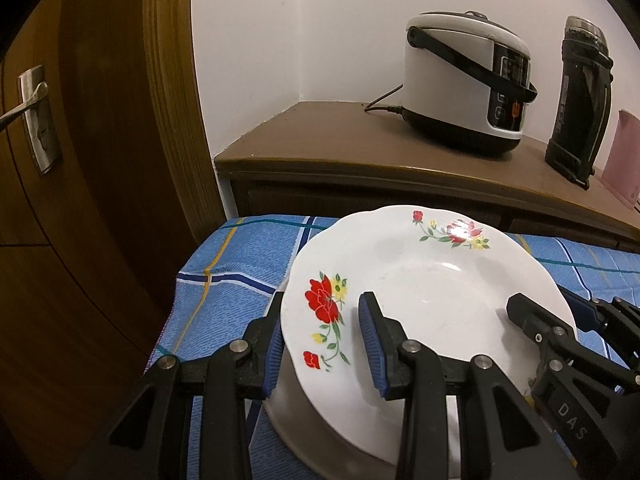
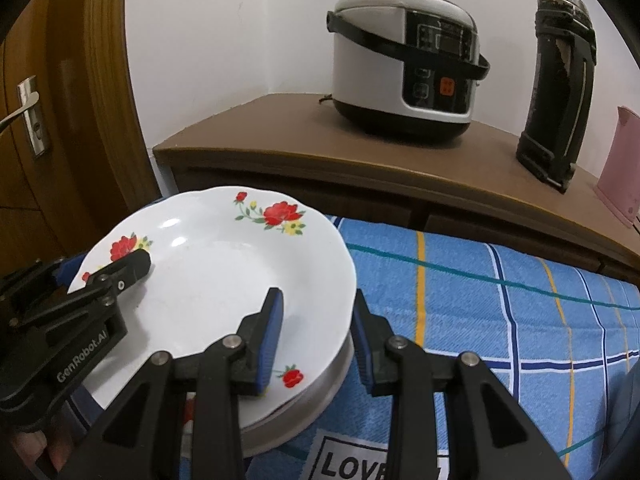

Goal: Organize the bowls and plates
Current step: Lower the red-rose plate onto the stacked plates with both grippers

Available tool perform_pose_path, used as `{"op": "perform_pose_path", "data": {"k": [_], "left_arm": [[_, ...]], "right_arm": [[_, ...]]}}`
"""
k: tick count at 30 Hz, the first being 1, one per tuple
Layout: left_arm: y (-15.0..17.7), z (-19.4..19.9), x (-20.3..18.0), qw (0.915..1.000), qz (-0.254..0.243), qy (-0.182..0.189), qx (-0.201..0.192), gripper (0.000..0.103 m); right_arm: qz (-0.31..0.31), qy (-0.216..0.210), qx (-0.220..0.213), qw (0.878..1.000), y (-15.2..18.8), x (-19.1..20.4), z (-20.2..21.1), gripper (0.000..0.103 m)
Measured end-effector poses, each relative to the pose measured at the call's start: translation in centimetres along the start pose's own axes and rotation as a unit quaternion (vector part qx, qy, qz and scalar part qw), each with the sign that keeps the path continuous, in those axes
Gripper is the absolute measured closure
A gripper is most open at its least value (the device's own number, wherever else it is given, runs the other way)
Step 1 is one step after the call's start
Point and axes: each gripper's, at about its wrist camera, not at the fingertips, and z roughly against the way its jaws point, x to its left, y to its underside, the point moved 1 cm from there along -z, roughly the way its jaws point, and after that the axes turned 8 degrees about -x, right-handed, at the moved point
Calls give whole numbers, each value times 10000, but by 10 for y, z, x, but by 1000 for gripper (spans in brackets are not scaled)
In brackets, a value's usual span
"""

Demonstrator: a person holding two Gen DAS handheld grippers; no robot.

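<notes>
A white plate with red flowers lies on top of another white dish on the blue checked cloth. My left gripper straddles the plate's left rim, one blue pad under the rim and one on top, with a clear gap to the jaws. My right gripper straddles the right rim the same way. Each gripper shows in the other's view, the right and the left. Neither visibly clamps the plate.
A brown wooden counter behind the cloth carries a white rice cooker, a black thermos and a pink container. A wooden door with a metal handle stands at the left.
</notes>
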Motion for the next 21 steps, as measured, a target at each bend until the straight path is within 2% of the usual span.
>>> {"op": "perform_pose_path", "data": {"k": [7, 21], "left_arm": [[4, -8, 2, 9995, 40, 71, 294, 65], [4, -9, 1, 9994, 12, 76, 338, 65]], "right_arm": [[53, 17, 14, 10000, -1, 2, 0, 69], [258, 83, 142, 9995, -4, 6, -4, 69]]}}
